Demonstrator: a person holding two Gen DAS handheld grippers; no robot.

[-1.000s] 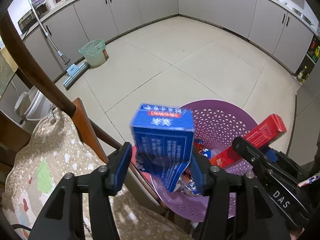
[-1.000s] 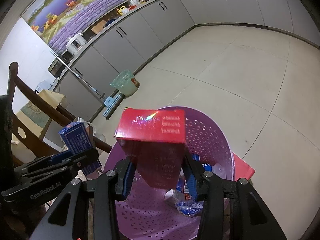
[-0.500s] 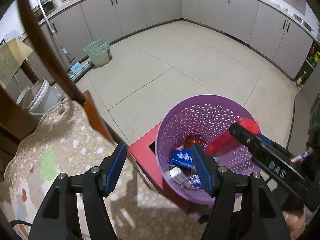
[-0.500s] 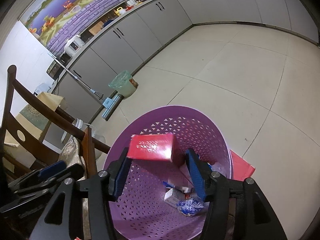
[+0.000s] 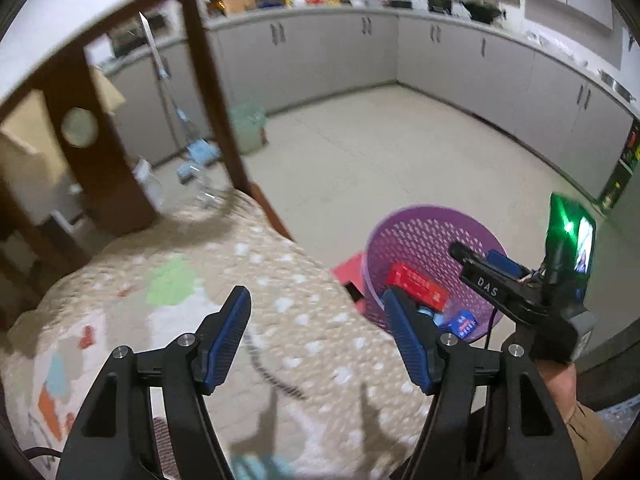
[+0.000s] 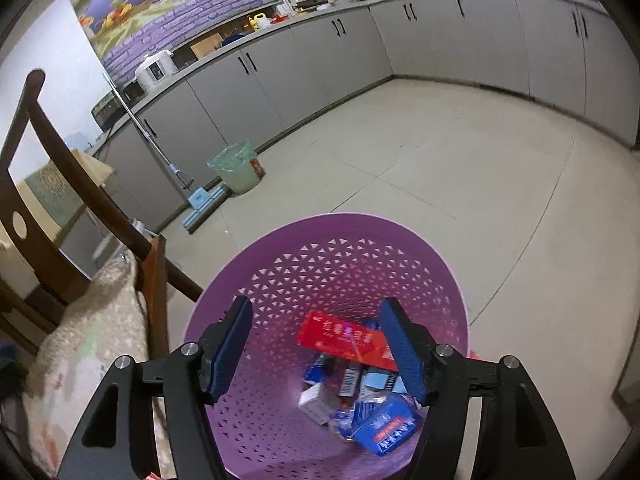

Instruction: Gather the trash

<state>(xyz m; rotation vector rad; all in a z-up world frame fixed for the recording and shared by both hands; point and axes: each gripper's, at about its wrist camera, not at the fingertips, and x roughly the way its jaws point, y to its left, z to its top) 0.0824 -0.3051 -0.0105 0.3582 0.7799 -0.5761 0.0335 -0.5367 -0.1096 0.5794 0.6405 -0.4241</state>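
Presently I note both claws released and empty, my right claw [image 6: 316,344] above the basket [image 6: 280,276] where the red box [image 6: 344,338] and blue box [image 6: 386,426] lie among trash, my left claw [image 5: 316,336] over the cushion [image 5: 180,280]; no remaining trash visible.

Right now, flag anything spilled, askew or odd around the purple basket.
Nothing stands out. The red box and blue box lie jumbled inside the basket, as trash would. Nothing visible has spilled onto the floor.
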